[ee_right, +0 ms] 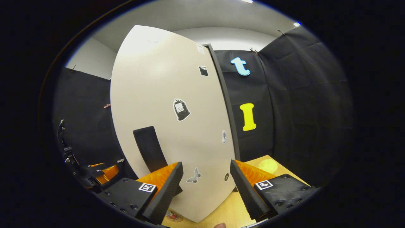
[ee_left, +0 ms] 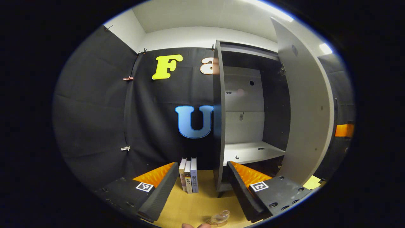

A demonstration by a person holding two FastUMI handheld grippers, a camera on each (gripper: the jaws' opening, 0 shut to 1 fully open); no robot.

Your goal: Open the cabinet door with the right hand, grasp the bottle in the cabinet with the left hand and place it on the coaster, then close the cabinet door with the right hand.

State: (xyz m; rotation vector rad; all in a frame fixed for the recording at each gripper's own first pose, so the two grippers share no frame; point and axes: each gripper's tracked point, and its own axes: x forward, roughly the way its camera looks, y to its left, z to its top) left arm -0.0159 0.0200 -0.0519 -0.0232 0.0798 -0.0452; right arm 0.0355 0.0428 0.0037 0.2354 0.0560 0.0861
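Cabinet door (ee_left: 305, 104) stands open; left gripper (ee_left: 201, 185) and right gripper (ee_right: 205, 186) both gape wide, holding nothing.

three books (ee_left: 189, 175) stand upright on the wooden table (ee_left: 193, 205).

The cabinet door (ee_right: 171, 104) looks smooth and matt, the tabletop (ee_left: 193, 205) pale wood-grained, the books (ee_left: 189, 175) paper-covered, and the bottle (ee_left: 220, 217) clear plastic.

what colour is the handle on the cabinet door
Black, a flat handle on the off-white cabinet door; right gripper view shows it best.
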